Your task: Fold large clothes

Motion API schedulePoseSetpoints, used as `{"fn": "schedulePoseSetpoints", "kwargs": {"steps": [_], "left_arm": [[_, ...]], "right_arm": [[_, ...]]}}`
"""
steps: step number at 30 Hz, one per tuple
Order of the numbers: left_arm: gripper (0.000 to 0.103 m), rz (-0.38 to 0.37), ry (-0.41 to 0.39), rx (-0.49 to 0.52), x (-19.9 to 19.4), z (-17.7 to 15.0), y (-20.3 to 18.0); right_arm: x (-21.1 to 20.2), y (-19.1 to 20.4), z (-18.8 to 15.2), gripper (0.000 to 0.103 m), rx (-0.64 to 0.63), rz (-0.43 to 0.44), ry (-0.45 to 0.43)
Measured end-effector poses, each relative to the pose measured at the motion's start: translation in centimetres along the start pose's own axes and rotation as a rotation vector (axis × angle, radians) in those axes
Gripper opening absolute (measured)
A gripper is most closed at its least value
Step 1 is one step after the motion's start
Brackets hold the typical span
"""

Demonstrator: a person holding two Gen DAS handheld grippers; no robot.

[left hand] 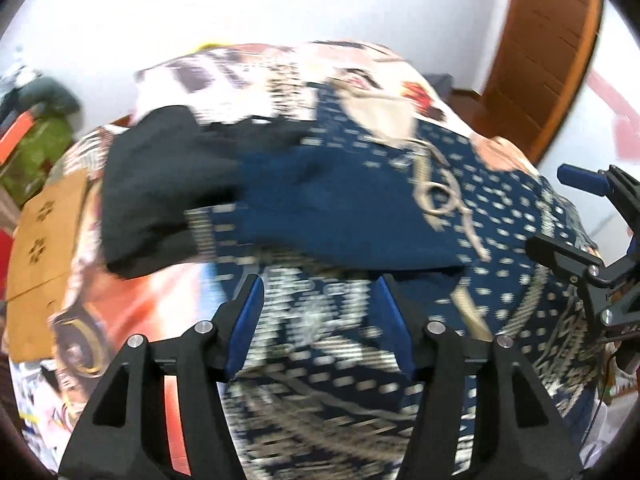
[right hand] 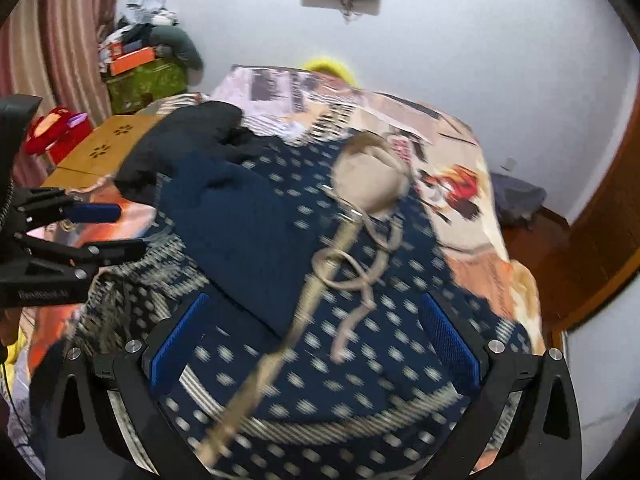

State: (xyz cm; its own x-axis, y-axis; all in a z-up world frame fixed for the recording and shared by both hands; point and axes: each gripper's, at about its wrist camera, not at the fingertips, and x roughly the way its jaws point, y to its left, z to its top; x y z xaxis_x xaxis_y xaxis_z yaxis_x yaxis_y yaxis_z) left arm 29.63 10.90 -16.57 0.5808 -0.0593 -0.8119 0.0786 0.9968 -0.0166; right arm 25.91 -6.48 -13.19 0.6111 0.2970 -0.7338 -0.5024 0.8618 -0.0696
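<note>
A large navy garment point(right hand: 360, 320) with pale dots and patterned bands lies spread across a bed point(right hand: 460, 148) covered in a colourful printed sheet, and it fills most of both wrist views. Its neck opening point(right hand: 368, 172) shows a beige inner lining at the end of the garment nearest the white wall, and a beige drawstring point(right hand: 352, 264) loops and trails down the front beside a pale centre strip. A plain navy panel point(right hand: 240, 224) of the garment lies folded over its left part, and beside it, towards the head of the bed, sits a black cloth point(right hand: 184, 148) touching the navy fabric. The left gripper point(left hand: 320, 320) hovers over the patterned hem area with its blue-padded fingers point(left hand: 244, 324) spread apart and nothing pinched between them; only fabric lying below shows in the gap. The right gripper point(right hand: 316, 348) hangs over the dotted front of the garment, its fingers point(right hand: 448, 340) spread wide on either side of the drawstring, gripping nothing. Each gripper appears at the edge of the other's view. A wooden cabinet point(right hand: 100, 148) stands beside the bed, with a red item point(right hand: 52, 128) next to it, and a wooden door point(left hand: 548, 40) is at the right. Both views are blurred.
</note>
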Motion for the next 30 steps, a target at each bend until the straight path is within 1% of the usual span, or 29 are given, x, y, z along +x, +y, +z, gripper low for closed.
{"fn": "schedulePoseSetpoints", "kwargs": {"steps": [3, 6, 10, 13, 15, 17, 18, 20, 21, 22, 23, 24, 25, 28, 30], "left_arm": [[0.060, 0.043, -0.001, -0.032, -0.6, -0.9, 3.6], [0.060, 0.063, 0.031, -0.059, 0.2, -2.5, 6.1], [0.060, 0.061, 0.085, -0.074, 1.8, -4.5, 7.8], [0.060, 0.041, 0.125, -0.078, 3.3, -5.7, 8.2], [0.060, 0.024, 0.152, -0.081, 4.1, -6.5, 8.1], [0.060, 0.006, 0.184, -0.085, 5.1, -7.2, 7.9], [0.060, -0.006, 0.200, -0.084, 5.7, -7.6, 7.6], [0.062, -0.012, 0.218, -0.077, 6.7, -8.1, 7.3], [0.064, -0.009, 0.218, -0.079, 7.1, -8.2, 7.1], [0.064, -0.006, 0.214, -0.085, 7.3, -8.1, 7.1], [0.065, -0.004, 0.207, -0.096, 7.4, -8.1, 7.1], [0.066, -0.003, 0.198, -0.111, 7.5, -7.9, 7.2], [0.066, 0.001, 0.192, -0.125, 7.6, -7.7, 7.3], [0.066, 0.029, 0.175, -0.159, 7.8, -6.9, 7.7], [0.069, 0.051, 0.167, -0.175, 8.0, -6.5, 8.0]], "right_arm": [[1.7, 2.8, 1.5, 0.103, -0.041, 0.040, 0.007], [3.5, 5.2, 2.6, 0.101, -0.086, 0.066, 0.018], [6.6, 8.4, 3.8, 0.101, -0.141, 0.081, 0.038], [9.0, 10.3, 4.2, 0.095, -0.174, 0.076, 0.062], [10.4, 11.3, 4.4, 0.089, -0.190, 0.057, 0.078], [11.6, 11.7, 4.4, 0.071, -0.192, 0.008, 0.079], [12.1, 11.8, 4.4, 0.068, -0.191, -0.020, 0.075], [12.6, 11.9, 4.3, 0.050, -0.196, -0.049, 0.071], [12.9, 11.8, 4.4, 0.043, -0.193, -0.051, 0.072], [12.9, 11.6, 4.4, 0.029, -0.183, -0.041, 0.076], [12.8, 11.3, 4.4, 0.023, -0.163, -0.024, 0.081], [12.3, 10.8, 4.5, 0.021, -0.129, -0.003, 0.073], [12.0, 10.5, 4.7, 0.017, -0.110, 0.014, 0.069], [9.9, 8.9, 5.2, 0.014, -0.036, 0.062, 0.044], [8.6, 7.8, 5.7, 0.014, -0.007, 0.077, 0.024]]}}
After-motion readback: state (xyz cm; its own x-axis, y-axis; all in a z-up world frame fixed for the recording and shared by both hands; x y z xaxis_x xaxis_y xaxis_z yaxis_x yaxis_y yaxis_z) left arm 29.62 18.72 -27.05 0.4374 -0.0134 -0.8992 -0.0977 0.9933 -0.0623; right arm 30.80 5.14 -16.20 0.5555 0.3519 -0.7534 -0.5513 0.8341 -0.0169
